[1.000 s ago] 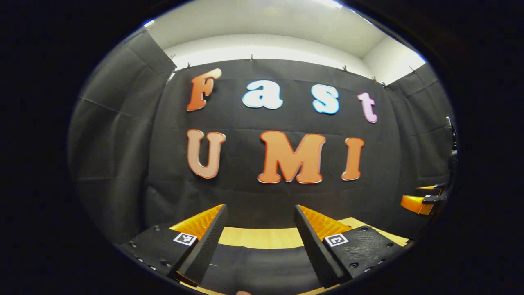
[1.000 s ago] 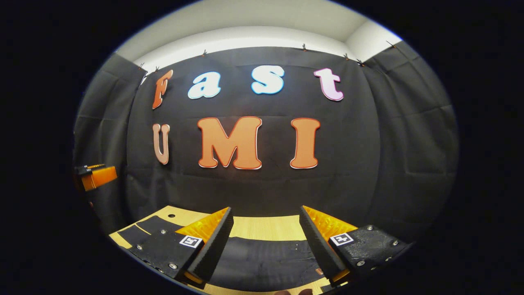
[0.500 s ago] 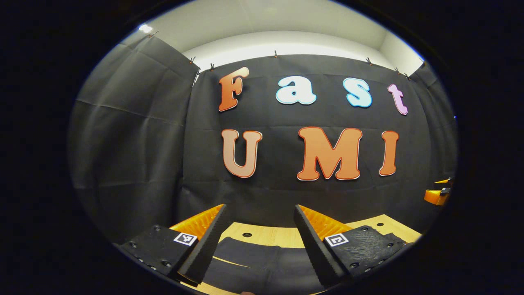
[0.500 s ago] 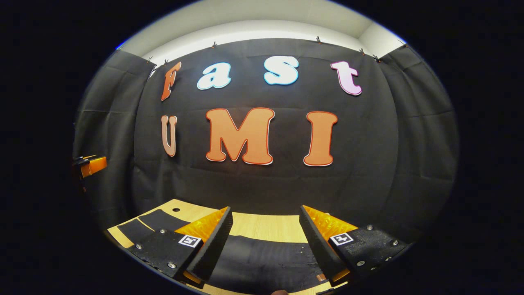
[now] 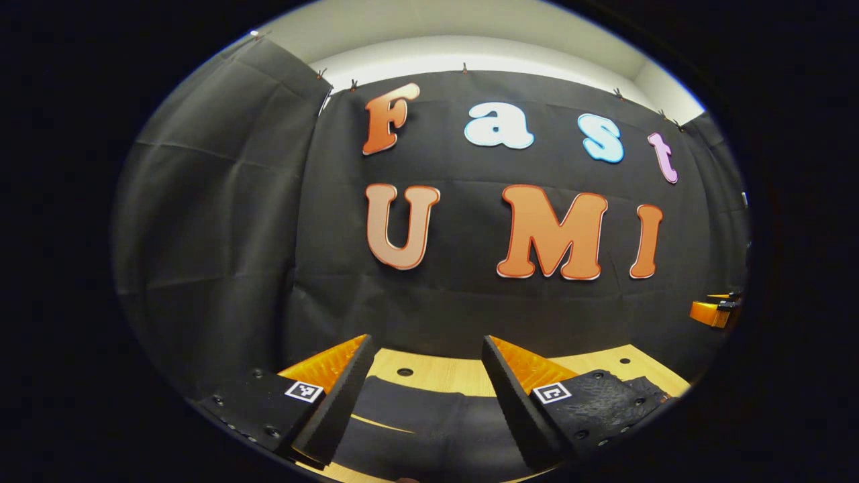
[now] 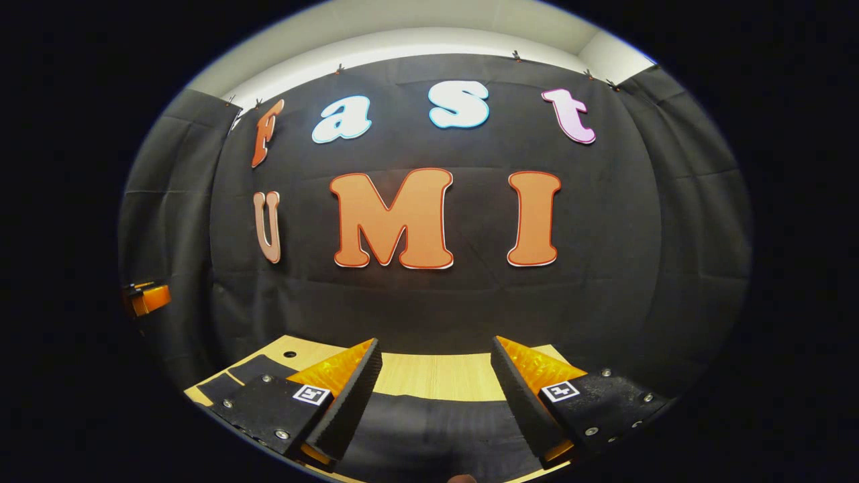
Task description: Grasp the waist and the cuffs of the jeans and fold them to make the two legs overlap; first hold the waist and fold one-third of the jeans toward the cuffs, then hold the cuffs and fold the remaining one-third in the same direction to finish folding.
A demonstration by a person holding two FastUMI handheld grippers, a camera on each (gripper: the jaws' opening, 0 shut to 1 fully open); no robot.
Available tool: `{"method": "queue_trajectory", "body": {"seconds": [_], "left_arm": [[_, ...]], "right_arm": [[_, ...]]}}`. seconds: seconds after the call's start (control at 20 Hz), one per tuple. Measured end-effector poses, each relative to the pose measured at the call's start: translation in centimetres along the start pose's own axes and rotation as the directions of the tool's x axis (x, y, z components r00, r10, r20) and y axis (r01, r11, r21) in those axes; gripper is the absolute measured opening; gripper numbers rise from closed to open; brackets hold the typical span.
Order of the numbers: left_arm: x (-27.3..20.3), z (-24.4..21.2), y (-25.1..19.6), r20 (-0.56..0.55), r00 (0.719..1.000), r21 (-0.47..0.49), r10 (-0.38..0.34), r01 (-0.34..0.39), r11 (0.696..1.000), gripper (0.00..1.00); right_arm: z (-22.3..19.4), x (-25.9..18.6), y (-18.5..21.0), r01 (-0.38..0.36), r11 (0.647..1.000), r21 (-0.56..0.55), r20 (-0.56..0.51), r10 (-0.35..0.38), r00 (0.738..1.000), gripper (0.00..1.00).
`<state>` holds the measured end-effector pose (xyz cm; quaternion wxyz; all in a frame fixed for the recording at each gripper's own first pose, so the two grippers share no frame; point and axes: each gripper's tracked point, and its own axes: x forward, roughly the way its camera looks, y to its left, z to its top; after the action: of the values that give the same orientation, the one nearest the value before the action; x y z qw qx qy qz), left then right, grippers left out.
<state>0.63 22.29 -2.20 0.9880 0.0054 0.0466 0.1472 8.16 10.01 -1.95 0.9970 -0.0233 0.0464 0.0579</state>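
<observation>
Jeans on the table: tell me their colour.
The jeans are dark, near black, lying on the light wooden table. The right gripper view shows them best.

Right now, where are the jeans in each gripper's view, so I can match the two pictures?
Left gripper view: the jeans lie low in the middle, between and below the left gripper, whose fingers are spread.
Right gripper view: the jeans lie low in the middle, below the open right gripper, with cloth running to the lower left.
Shared landmark: the wooden table.
</observation>
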Motion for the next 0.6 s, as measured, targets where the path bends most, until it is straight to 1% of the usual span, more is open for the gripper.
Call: {"method": "queue_trajectory", "body": {"seconds": [0.05, 0.15, 0.2, 0.25, 0.3, 0.35, 0.45, 0.5, 0.55, 0.6], "left_arm": [[0.5, -1.1, 1.1, -0.037, 0.999, -0.034, -0.004, 0.002, 0.999, 0.98], [0.6, -4.4, 3.4, -0.141, 0.99, -0.155, -0.007, -0.015, 0.988, 0.98], [0.3, -6.3, 4.9, -0.208, 0.978, -0.228, -0.002, -0.046, 0.973, 0.97], [-0.2, -8.7, 6.8, -0.266, 0.964, -0.292, 0.012, -0.093, 0.952, 0.98], [-0.6, -10.7, 8.5, -0.326, 0.945, -0.351, 0.029, -0.15, 0.924, 0.98], [-1.0, -13.0, 9.7, -0.383, 0.923, -0.41, 0.036, -0.205, 0.889, 0.98], [-1.5, -16.8, 10.5, -0.46, 0.888, -0.533, 0.014, -0.289, 0.796, 0.98], [-1.8, -18.8, 10.9, -0.505, 0.863, -0.583, 0.006, -0.346, 0.735, 0.98], [-2.0, -20.8, 11.2, -0.547, 0.837, -0.62, 0.0, -0.405, 0.672, 0.98], [-2.0, -22.5, 11.5, -0.573, 0.82, -0.645, -0.002, -0.45, 0.618, 0.98]], "right_arm": [[-0.6, 0.4, 0.9, -0.005, 1.0, 0.014, -0.017, 0.005, 1.0, 1.0], [-1.6, 0.8, 3.2, -0.061, 0.996, 0.059, -0.052, 0.064, 0.997, 0.98], [-1.9, 0.9, 3.7, -0.071, 0.994, 0.078, -0.063, 0.076, 0.995, 0.99], [-2.2, 1.2, 3.7, -0.072, 0.994, 0.084, -0.071, 0.078, 0.994, 0.98], [-2.8, 1.6, 3.7, -0.068, 0.994, 0.083, -0.083, 0.075, 0.994, 0.98], [-3.2, 1.7, 3.8, -0.067, 0.994, 0.083, -0.098, 0.075, 0.992, 1.0], [-4.0, 2.1, 4.1, -0.083, 0.991, 0.102, -0.129, 0.096, 0.987, 1.0], [-4.4, 2.2, 4.1, -0.092, 0.988, 0.125, -0.143, 0.11, 0.984, 1.0], [-4.7, 2.2, 4.2, -0.096, 0.984, 0.15, -0.159, 0.12, 0.98, 0.98], [-5.0, 2.2, 4.3, -0.097, 0.981, 0.169, -0.172, 0.127, 0.977, 0.98]]}}
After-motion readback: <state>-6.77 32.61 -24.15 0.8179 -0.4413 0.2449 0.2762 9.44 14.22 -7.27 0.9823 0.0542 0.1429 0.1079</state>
